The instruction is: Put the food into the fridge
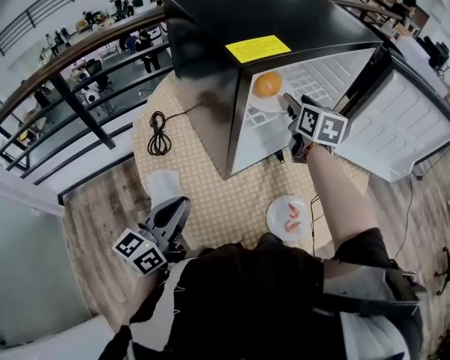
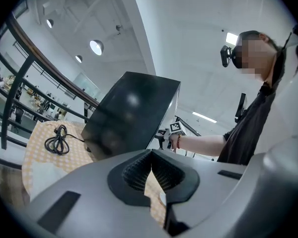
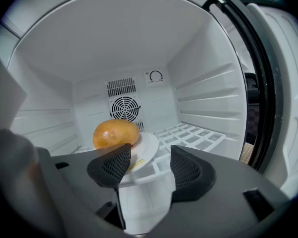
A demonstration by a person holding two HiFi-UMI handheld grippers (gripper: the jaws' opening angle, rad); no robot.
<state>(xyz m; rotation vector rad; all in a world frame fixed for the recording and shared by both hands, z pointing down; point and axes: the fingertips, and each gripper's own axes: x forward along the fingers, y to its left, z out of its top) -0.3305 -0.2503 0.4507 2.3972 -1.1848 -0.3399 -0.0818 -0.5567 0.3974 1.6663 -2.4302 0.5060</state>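
Round orange-brown food (image 3: 115, 134) sits on a white round plate (image 3: 145, 151) on the white wire shelf (image 3: 191, 135) inside the open black fridge (image 1: 210, 28). The right hand-held gripper (image 3: 149, 165) is just in front, jaws wide apart and holding nothing. One pad hides the plate's near rim, so contact is unclear. The left hand-held gripper (image 2: 151, 170) hangs near the patterned bench (image 1: 210, 201), jaws closed together, empty. A second white plate (image 1: 279, 223) carries pink pieces too small to name.
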